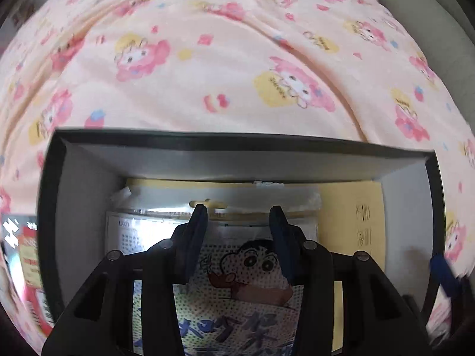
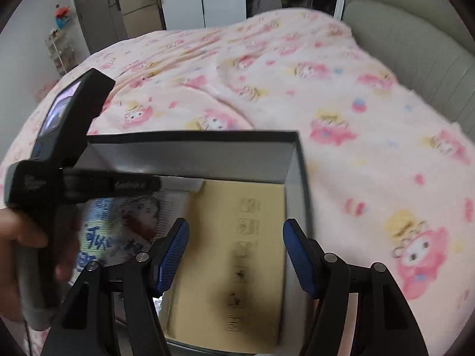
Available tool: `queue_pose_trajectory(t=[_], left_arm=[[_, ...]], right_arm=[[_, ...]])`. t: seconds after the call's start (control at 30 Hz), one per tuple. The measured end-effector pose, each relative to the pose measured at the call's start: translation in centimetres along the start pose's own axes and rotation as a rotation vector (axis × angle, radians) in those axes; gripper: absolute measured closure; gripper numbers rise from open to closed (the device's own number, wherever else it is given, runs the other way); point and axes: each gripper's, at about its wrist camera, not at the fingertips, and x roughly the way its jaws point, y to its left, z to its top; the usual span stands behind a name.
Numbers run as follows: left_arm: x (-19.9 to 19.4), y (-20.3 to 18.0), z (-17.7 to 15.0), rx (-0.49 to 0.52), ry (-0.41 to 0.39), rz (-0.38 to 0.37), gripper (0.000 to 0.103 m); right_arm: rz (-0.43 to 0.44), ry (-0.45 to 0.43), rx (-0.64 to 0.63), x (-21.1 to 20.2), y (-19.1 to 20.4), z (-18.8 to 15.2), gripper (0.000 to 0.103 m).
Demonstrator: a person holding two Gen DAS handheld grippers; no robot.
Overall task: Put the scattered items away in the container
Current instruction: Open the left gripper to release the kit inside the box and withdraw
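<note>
Now left gripper (image 1: 237, 216) released above cartoon packet (image 1: 237, 273) in box (image 1: 207, 160); right gripper (image 2: 236, 255) released.

Black hand-held gripper (image 2: 236, 252), blue ribbed pads (image 2: 173, 255).

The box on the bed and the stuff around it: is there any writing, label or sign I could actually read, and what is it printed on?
Cartoon packet in the box: large blue Chinese characters, partly hidden by the left hand-held gripper, not readable.
Yellow sheet in the box: a column of small square symbols, too blurred.
Red-and-white packet beside the box: print too blurred.
Pink blanket: "sweets" on the yellow patches, barely legible.
</note>
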Motion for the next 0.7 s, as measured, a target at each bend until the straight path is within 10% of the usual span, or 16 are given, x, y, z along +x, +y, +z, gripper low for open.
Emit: queue_pose_trajectory(t=[0.2, 0.47, 0.7], left_arm=[[-1.4, 1.2, -2.1, 0.015, 0.031, -0.034, 0.059], [-11.8, 0.3, -9.3, 0.1, -0.23, -0.152, 0.052], [-17.1, -0.1, -15.4, 0.18, -0.284, -0.185, 0.051]], right_arm=[[0.044, 0.016, 0.02, 0.2, 0.3, -0.4, 0.039], [0.046, -0.075, 0.029, -3.6, 1.5, -1.4, 0.039], [0.073, -0.128, 0.095, -9.5, 1.4, -5.5, 0.039]])
